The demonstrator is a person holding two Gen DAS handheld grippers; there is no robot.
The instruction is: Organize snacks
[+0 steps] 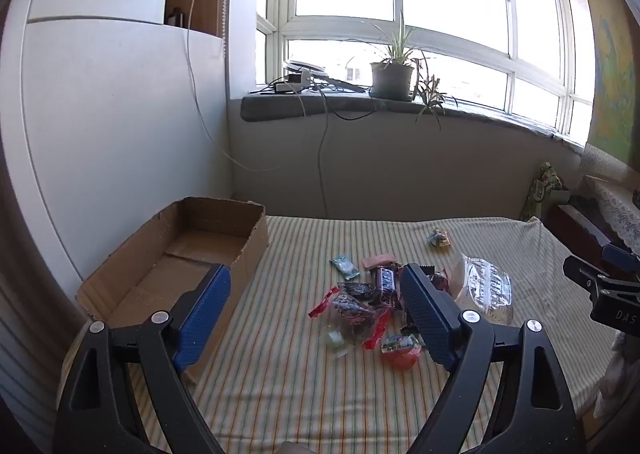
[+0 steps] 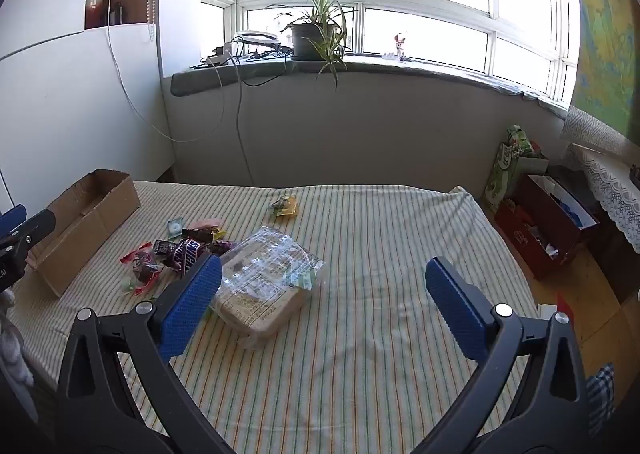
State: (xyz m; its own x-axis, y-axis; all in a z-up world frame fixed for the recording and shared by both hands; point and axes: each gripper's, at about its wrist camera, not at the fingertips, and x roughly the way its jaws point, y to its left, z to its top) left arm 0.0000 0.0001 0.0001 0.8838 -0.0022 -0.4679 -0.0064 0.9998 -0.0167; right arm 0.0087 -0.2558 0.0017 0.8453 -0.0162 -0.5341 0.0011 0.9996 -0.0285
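Now both grippers, left (image 1: 316, 306) and right (image 2: 324, 298), are hovering agape, empty; the left is best lowering squarely over one snack (image 1: 386, 280), box (image 1: 132, 286) waiting lower left.

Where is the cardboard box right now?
The cardboard box sits open at the left edge of the striped cloth, by the white wall, left of the snack pile. In the right wrist view it lies far left.
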